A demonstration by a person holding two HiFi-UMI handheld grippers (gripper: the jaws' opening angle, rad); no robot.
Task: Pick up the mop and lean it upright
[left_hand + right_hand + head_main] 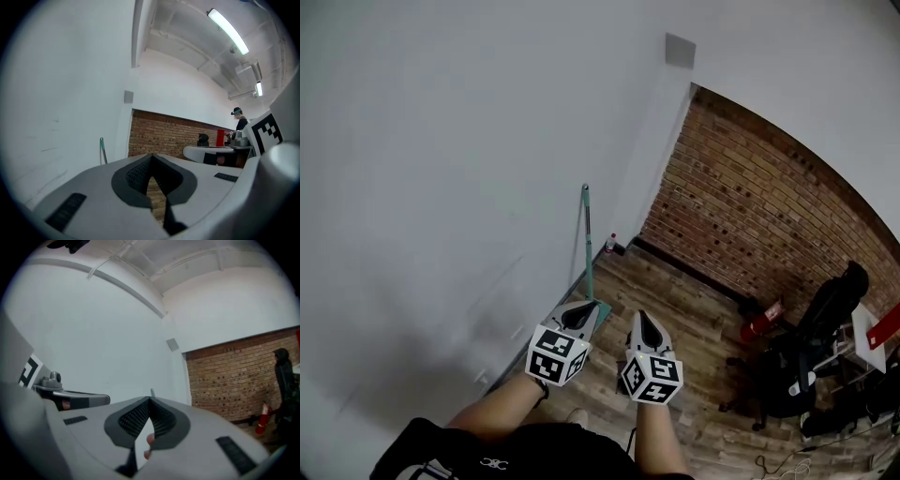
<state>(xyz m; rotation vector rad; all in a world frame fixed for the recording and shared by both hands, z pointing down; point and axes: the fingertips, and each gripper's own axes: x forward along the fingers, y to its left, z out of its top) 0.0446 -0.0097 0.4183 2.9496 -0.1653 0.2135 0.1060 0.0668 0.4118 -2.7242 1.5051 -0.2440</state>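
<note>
Both forearms are stretched out in front, side by side. The left gripper (578, 317) and right gripper (649, 330) sit close together, pointing roughly level toward the far corner. The left gripper's jaws are clenched tip to tip with nothing in them, going by the left gripper view (151, 161). Same for the right gripper in its own view (150, 404): pressed together, empty.

The mop (587, 246) is standing upright against the white wall (441, 187) on the left, just past the left gripper. Its teal handle top is up the wall and its head is down on the wood floor (694, 309). Neither gripper is touching it.

Count-wise:
- two grippers
- one mop
- one small bottle (610, 242) on the floor in the far corner
- one red extinguisher (759, 325) by the brick wall (741, 216)
- one black office chair (820, 323) off to the right
- one person (239, 119) far off in the left gripper view
</note>
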